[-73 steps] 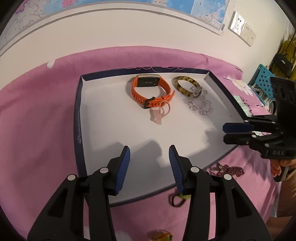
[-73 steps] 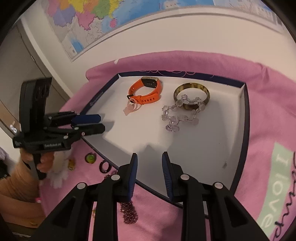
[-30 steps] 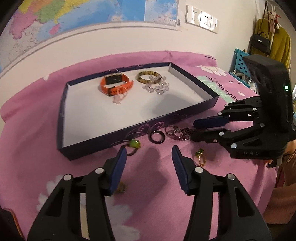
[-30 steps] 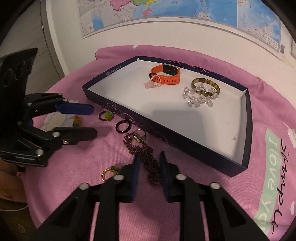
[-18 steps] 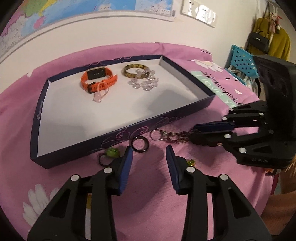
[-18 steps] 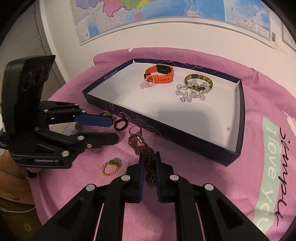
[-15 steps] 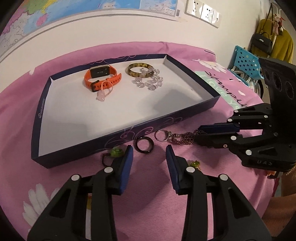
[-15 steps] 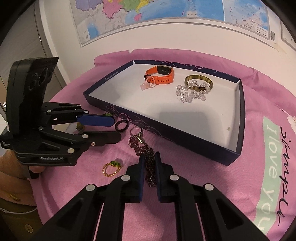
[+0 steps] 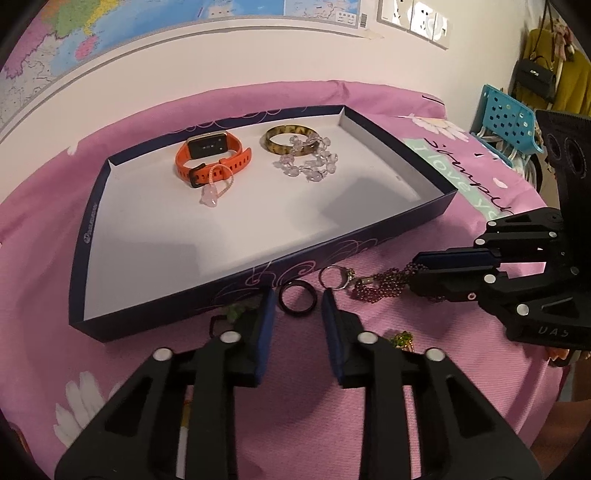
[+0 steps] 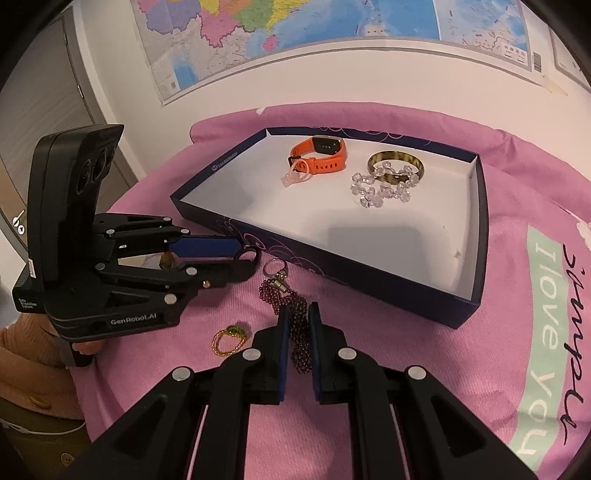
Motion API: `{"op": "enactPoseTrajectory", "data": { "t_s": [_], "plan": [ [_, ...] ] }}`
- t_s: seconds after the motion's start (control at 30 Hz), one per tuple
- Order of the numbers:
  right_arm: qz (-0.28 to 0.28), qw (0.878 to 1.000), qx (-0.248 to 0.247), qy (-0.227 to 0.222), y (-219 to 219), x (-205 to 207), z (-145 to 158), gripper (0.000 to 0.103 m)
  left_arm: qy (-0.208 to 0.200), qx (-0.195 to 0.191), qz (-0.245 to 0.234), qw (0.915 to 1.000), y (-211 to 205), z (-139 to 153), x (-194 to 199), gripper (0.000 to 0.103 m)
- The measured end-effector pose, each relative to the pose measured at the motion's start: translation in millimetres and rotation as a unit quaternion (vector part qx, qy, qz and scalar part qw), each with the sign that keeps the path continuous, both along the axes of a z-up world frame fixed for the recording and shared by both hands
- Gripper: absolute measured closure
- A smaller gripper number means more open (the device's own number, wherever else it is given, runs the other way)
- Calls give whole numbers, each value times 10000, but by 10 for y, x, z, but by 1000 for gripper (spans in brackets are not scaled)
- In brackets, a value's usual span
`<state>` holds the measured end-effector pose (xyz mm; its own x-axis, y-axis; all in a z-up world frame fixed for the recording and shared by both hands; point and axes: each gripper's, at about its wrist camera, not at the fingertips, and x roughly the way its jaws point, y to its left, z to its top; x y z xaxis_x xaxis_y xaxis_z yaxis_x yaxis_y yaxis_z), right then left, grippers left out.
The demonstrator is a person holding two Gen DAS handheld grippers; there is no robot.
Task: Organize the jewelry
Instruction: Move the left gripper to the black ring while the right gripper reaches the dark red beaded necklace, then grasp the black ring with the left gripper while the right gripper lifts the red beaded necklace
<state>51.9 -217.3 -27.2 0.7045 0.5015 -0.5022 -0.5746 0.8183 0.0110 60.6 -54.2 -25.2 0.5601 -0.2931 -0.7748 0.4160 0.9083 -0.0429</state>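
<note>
matt pink cloth [image 9: 369,424], glossy black ring [image 9: 297,297]

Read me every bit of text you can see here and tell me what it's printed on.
"GenRobot.AI": on the black left gripper body.
"I love you": black script on the mint patch of the pink cloth.
Too small to read: the wall map labels, the logo on the navy tray rim.

- left wrist cam sits low behind the left gripper [image 9: 297,308], looking forward and a bit down over the pink cloth [image 9: 44,280] at the navy tray [image 9: 162,301], pretty close
- right wrist cam does the same behind the right gripper [image 10: 296,319], with the tray [image 10: 388,291] up and to its right
- both catch the tray, plus each other's gripper
</note>
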Motion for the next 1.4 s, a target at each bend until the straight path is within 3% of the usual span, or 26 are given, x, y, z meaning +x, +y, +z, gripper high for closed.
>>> {"op": "enactPoseTrajectory", "data": {
  "t_s": [0.5, 0.67, 1.03, 1.4],
  "plan": [
    [-52, 9998, -190, 2, 51, 16, -54, 85, 82, -333, -17, 9994, 108, 2, -154, 81],
    [-94, 9996, -262, -70, 71, 1, -47, 94, 57, -360, -18, 9993, 124, 11, -178, 81],
    [75, 9994, 326, -126, -42, -86, 124, 95, -44, -563, 56, 9984, 220, 112, -263, 81],
    [114, 9980, 510, -357, -53, -171, 302, 98, -237, -694, 79, 9973, 278, 294, -316, 81]
  ]
}}
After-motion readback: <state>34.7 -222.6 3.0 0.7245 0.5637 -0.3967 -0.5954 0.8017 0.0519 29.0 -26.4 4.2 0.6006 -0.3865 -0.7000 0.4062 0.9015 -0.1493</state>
